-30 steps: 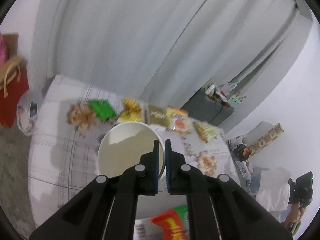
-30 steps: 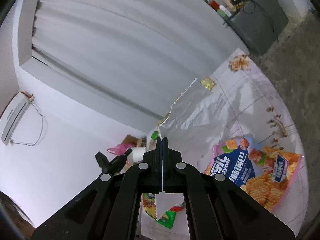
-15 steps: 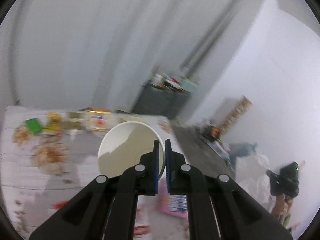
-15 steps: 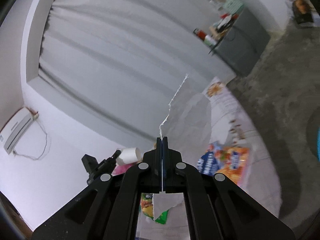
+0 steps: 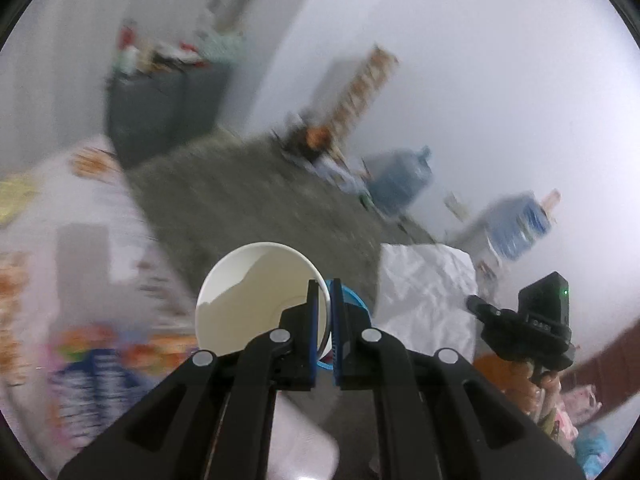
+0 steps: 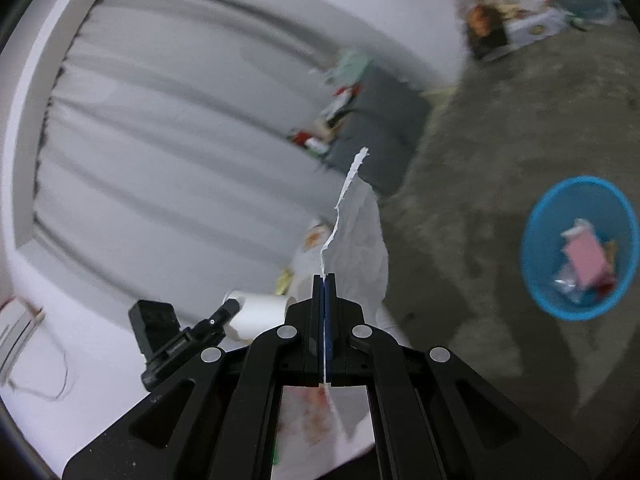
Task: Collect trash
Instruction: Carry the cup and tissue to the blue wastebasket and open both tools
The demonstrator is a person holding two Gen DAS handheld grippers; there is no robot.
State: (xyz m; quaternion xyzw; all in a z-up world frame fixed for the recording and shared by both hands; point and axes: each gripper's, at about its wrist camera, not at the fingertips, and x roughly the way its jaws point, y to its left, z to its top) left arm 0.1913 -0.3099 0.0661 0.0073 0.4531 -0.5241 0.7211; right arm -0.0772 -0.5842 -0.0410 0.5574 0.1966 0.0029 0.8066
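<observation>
Left gripper (image 5: 324, 292) jaws clamped on rim of white paper cup (image 5: 256, 296), cup held in air, mouth facing camera. Right gripper (image 6: 324, 284) jaws pinched on torn white paper sheet (image 6: 360, 240). Blue bin (image 6: 536, 240) on floor (image 6: 460, 220), trash inside, well right of sheet.

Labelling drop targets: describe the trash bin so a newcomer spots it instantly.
In the right wrist view, look at the grey floor right of the claw. The blue basket stands there alone, round and open-topped. It is the only bright blue container, with a pink wrapper inside.
</observation>
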